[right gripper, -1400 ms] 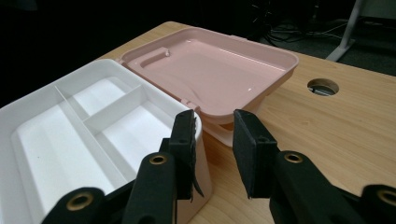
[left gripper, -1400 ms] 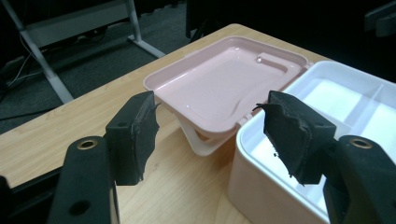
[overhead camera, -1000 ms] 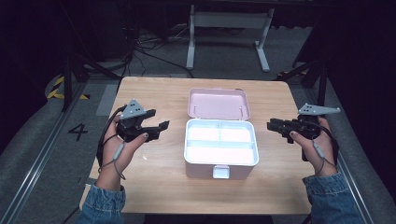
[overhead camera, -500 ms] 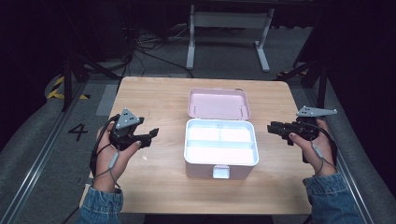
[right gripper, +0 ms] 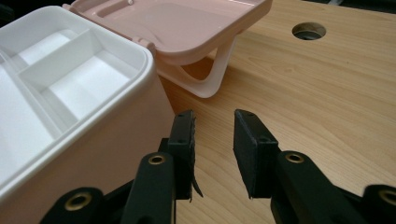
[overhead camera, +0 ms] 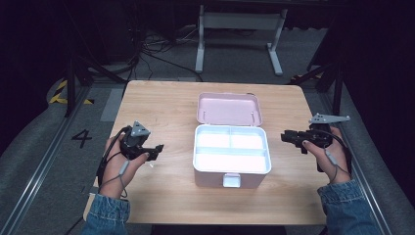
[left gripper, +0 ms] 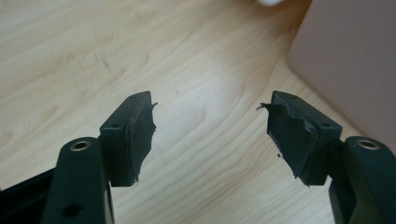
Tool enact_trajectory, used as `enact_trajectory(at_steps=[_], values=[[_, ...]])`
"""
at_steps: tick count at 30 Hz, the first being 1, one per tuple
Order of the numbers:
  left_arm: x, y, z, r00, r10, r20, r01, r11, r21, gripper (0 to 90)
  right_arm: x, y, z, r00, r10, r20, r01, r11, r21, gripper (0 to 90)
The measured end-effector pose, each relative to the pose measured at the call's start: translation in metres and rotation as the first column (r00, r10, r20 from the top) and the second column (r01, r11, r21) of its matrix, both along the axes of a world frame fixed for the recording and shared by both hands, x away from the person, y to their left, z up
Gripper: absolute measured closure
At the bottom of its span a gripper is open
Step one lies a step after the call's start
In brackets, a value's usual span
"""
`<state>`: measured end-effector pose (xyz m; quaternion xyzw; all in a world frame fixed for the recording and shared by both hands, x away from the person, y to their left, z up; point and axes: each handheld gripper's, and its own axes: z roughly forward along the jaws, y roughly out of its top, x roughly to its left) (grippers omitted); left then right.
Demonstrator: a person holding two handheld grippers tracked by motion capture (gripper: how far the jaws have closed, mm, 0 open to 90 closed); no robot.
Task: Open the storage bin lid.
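A pink storage box [overhead camera: 231, 154] stands open at the middle of the wooden table [overhead camera: 166, 107], its white divided tray empty and its lid [overhead camera: 229, 108] laid back behind it. My left gripper [overhead camera: 159, 147] hovers low over the table left of the box, pointing at it. Its jaws [left gripper: 205, 105] have just been opening and hold nothing; the box's pink wall [left gripper: 355, 60] shows at the right of that view. My right gripper [overhead camera: 284, 137] is open beside the box's right wall, apart from it. In the right gripper view the gripper [right gripper: 212, 116] has bare wood between its fingers.
A white latch [overhead camera: 231, 180] hangs on the box's front. A white carry handle [right gripper: 212, 70] props up under the lid. A round hole [right gripper: 308, 31] sits in the tabletop near the far right corner. Dark floor and metal stand legs [overhead camera: 237, 44] lie beyond the table.
My left hand has sunk toward the tabletop and drawn slightly nearer the person. The right hand has stayed almost still beside the box.
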<state>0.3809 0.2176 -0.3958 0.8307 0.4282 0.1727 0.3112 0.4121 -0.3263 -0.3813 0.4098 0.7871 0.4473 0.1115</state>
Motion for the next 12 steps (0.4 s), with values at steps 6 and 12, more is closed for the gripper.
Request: enact_trajectory(at_steps=[6, 12], values=[[0.005, 0.004, -0.011, 0.9968, 0.032, -0.074, -0.032, 0.9995, 0.003, 32.5, 0.001, -0.003, -0.005, 0.9998, -0.012, -0.018, 0.012, 0.9999, -0.006, 69.4], [0.006, 0.007, -0.013, 0.9953, 0.047, -0.084, -0.049, 0.9987, -0.016, 32.4, 0.001, -0.004, -0.007, 0.9996, -0.013, -0.026, 0.012, 0.9999, -0.005, 68.9]])
